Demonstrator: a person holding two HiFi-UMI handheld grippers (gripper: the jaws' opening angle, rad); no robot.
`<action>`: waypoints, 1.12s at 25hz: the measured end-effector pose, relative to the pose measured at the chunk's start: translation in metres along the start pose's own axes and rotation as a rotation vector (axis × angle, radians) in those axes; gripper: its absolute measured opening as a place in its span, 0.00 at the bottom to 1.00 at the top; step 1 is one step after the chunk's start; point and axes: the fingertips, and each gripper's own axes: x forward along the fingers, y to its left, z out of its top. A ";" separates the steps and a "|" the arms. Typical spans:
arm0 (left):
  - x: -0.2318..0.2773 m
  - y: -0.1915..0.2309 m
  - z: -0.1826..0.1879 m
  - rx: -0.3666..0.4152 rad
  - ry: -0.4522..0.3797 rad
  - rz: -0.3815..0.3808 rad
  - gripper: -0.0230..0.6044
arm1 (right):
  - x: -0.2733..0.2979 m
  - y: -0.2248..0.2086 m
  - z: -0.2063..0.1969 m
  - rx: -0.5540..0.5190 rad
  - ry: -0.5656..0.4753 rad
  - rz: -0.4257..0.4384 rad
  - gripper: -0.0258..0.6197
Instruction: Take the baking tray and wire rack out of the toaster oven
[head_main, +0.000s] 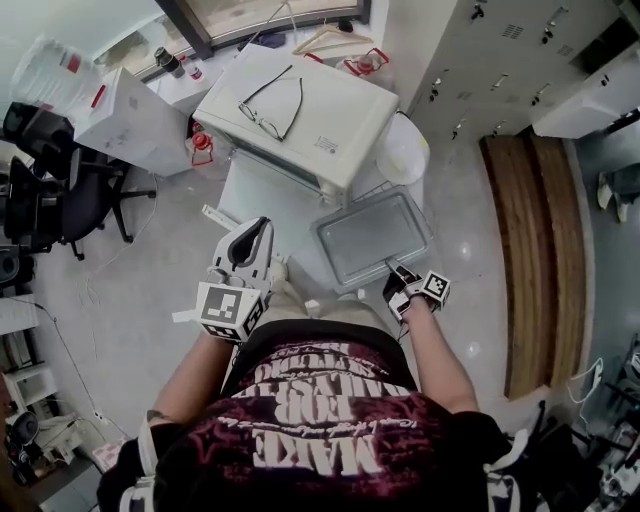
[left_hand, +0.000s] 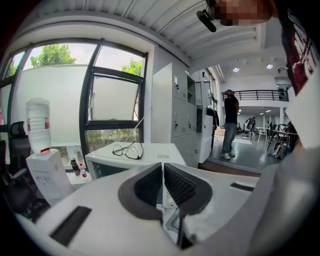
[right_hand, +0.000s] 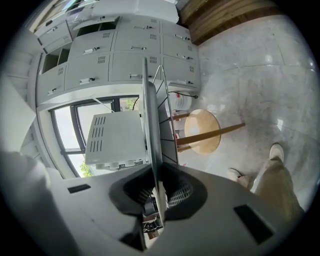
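The white toaster oven (head_main: 300, 110) (left_hand: 152, 152) (right_hand: 115, 137) stands on a white table (head_main: 255, 200). The grey baking tray (head_main: 375, 238) hangs in the air in front of the oven, off the table's right corner. My right gripper (head_main: 393, 268) (right_hand: 156, 187) is shut on its near rim. In the right gripper view the tray (right_hand: 150, 115) shows edge-on, with the wire rack (right_hand: 167, 107) lying against it. I cannot tell whether the jaws pinch the rack too. My left gripper (head_main: 258, 230) (left_hand: 163, 175) hovers before the oven, shut and empty.
A pair of glasses (head_main: 270, 105) (left_hand: 127, 150) lies on the oven top. A round wooden stool (head_main: 405, 148) (right_hand: 202, 131) stands right of the oven. An office chair (head_main: 70, 195) and a water dispenser (left_hand: 39, 120) are at the left, a wooden bench (head_main: 530, 250) at the right.
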 end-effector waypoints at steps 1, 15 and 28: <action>-0.001 0.001 -0.001 -0.001 0.000 0.005 0.07 | 0.003 0.001 0.000 0.004 0.003 -0.001 0.12; -0.004 0.004 -0.005 -0.021 -0.016 -0.002 0.07 | 0.019 0.014 0.001 0.045 -0.026 -0.096 0.23; -0.006 0.008 -0.011 -0.032 -0.014 -0.012 0.07 | 0.023 0.014 -0.024 0.051 0.080 -0.202 0.39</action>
